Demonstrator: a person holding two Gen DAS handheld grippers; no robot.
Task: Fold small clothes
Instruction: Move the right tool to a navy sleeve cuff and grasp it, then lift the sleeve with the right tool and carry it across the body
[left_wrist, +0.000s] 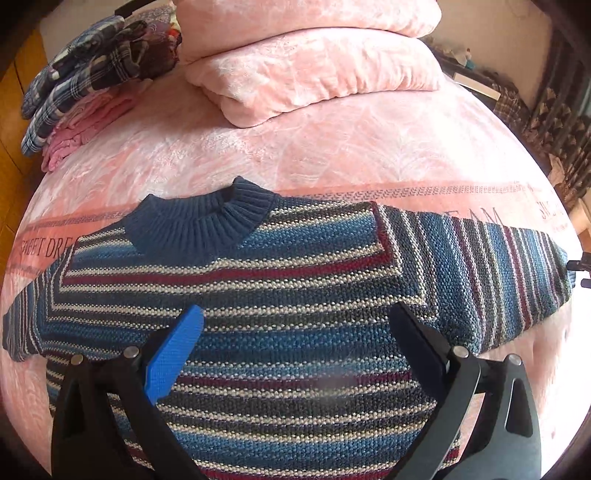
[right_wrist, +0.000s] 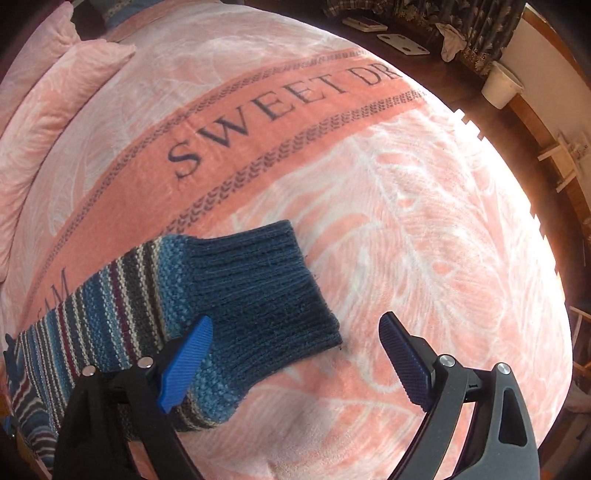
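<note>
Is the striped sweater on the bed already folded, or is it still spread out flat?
Spread out flat. The striped sweater lies face up on the pink blanket, both sleeves stretched sideways; the right sleeve's cuff lies flat, nothing folded over.

Sweater (left_wrist: 288, 295) flat on bed (left_wrist: 332, 155); pillows (left_wrist: 314, 70) behind; clothes pile (left_wrist: 85, 85) behind-left

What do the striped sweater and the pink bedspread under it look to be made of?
Striped sweater: a chunky knit, probably wool or acrylic yarn; single stitches show across the stripes, and its cuff is ribbed. Matte finish.
Pink bedspread: a plush fleece or velvet-like pile, likely synthetic; soft sheen and a fuzzy surface with a pale leaf pattern.
</note>
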